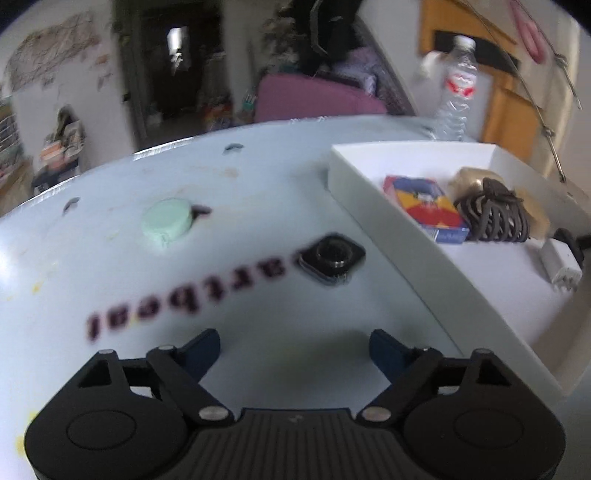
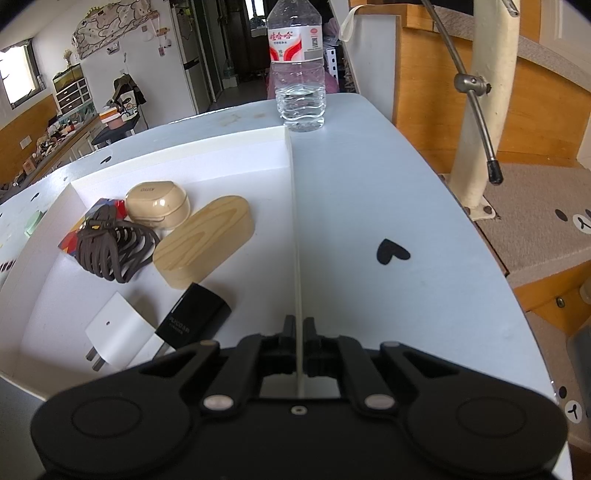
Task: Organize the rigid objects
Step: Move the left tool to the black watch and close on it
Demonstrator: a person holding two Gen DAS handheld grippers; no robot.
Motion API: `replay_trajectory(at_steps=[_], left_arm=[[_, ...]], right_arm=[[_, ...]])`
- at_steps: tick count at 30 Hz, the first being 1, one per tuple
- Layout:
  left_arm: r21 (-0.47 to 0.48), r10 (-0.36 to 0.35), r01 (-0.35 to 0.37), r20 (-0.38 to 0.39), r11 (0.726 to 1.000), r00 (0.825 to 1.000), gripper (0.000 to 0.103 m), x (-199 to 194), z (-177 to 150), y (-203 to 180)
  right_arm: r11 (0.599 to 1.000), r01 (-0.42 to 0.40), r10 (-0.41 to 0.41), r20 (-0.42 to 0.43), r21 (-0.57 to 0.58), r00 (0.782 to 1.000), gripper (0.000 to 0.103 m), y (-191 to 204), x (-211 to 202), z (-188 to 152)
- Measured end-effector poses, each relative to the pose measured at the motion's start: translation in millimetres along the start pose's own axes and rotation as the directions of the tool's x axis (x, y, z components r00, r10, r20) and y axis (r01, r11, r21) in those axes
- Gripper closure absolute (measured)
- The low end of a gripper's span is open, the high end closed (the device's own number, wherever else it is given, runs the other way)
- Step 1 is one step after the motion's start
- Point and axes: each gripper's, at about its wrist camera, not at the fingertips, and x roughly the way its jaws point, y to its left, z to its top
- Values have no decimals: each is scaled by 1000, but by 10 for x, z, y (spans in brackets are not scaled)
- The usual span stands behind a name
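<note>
Left gripper (image 1: 295,347) hangs spread wide over the pale table (image 1: 110,295), holding nothing, a square glossy black cap (image 1: 331,258) just ahead and a round mint-green puck (image 1: 168,221) beyond. Right gripper (image 2: 299,325) is pinched tight on the thin wall of the white foam tray (image 2: 291,221). Inside lie a ribbed brown hair claw (image 2: 110,251), an oval wood-grain box (image 2: 205,240), a smooth beige earbud case (image 2: 159,203) and a black charger (image 2: 194,317).

White walls (image 2: 155,62) hung with a paper decoration (image 2: 110,33). Bright window (image 2: 16,74) at far left, above wood panelling and a cluttered counter (image 2: 55,144). Dark open doorway (image 2: 236,55) straight ahead. Pale blue table (image 2: 369,192) with black heart marks. Orange wooden stairs (image 2: 424,92) to the right, grey carpeted step (image 2: 535,221), cream post (image 2: 480,110).
</note>
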Motion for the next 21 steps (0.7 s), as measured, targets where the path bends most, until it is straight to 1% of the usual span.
replay_trajectory(at_steps=[1,2,6,7,9,10,13,17,18,19,21], left_arm=[[18,-26,26,8,1000,1000,20,25,16,18],[28,-50,49,15,998,999,26,54,52,29],[133,-122,115,47,984,991,29,175,132,51],[153,-146,138,46,979,988,30,207,161,59],[181,-202,193,33,964,979,36,266,218,79],[199,-221,211,26,957,975,36,303,262,76],[231,-250,241,14,943,968,36,384,343,73],[240,-259,249,7,938,966,38,456,416,35],[242,-263,253,8,937,965,43,459,422,23],[242,-267,256,12,936,964,46,460,428,4],[238,-262,250,23,939,965,57,455,428,-33]], right_arm=[[1000,0,0,0,1,1000,99,-4,-1,0],[1000,0,0,0,0,1000,99,-3,-1,0],[1000,0,0,0,0,1000,99,-4,-1,1],[1000,0,0,0,1,1000,99,-3,-1,0],[1000,-1,1,0,1,1000,99,-5,-1,0],[1000,-1,1,0,2,1000,99,-5,0,1],[1000,0,0,0,6,1000,99,-7,3,0],[1000,0,0,1,9,1000,99,-5,2,-3],[1000,0,0,1,8,1000,99,-8,2,-3],[1000,0,0,1,8,1000,99,-8,2,-3],[1000,-1,1,1,8,1000,99,-8,2,-3]])
